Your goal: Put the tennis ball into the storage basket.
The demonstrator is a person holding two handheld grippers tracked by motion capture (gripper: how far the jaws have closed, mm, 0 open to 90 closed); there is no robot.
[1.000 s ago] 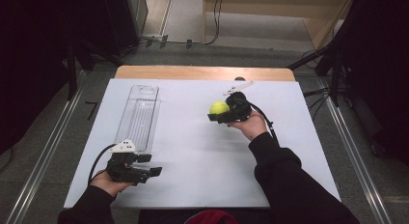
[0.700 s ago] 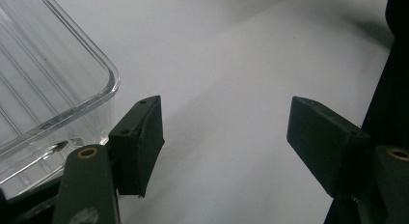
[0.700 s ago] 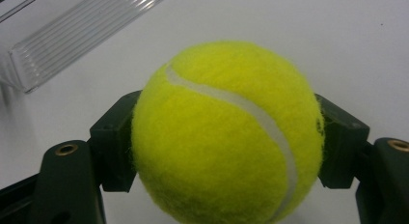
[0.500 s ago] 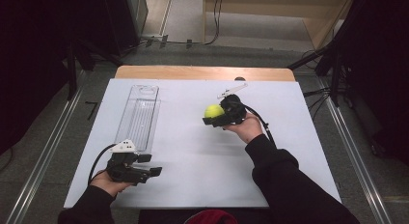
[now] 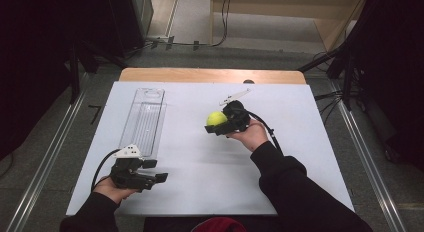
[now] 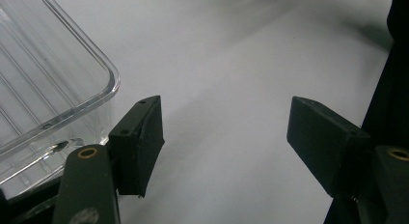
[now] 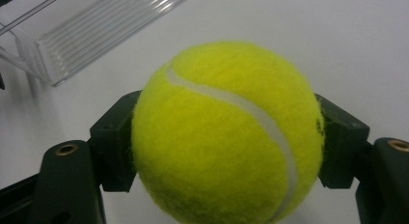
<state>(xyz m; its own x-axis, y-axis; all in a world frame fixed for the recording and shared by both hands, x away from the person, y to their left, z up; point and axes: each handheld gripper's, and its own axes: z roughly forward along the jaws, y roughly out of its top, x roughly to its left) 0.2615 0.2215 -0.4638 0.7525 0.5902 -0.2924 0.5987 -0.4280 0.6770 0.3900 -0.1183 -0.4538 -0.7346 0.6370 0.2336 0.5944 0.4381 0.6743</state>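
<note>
A yellow-green tennis ball [image 5: 217, 118] [image 7: 226, 132] sits between the jaws of my right gripper [image 5: 220, 123] [image 7: 226, 147], which is shut on it above the middle of the white table [image 5: 200, 162]. In the right gripper view both pads press the ball's sides. A long clear plastic tray [image 5: 144, 119] [image 6: 38, 74] [image 7: 96, 31] lies on the table's left half. My left gripper [image 5: 159, 177] [image 6: 224, 142] rests near the front left, just beside the tray's near corner. Its jaws stand wide apart with nothing between them.
Beyond the right gripper, a small white piece [image 5: 235, 97] lies on the table near its far edge. A wooden strip [image 5: 210, 75] borders the table's far side. Metal rails [image 5: 45, 162] run along the floor on both sides.
My right gripper has carried the tennis ball a little leftward, toward the tray. The left gripper has stayed where it was.
</note>
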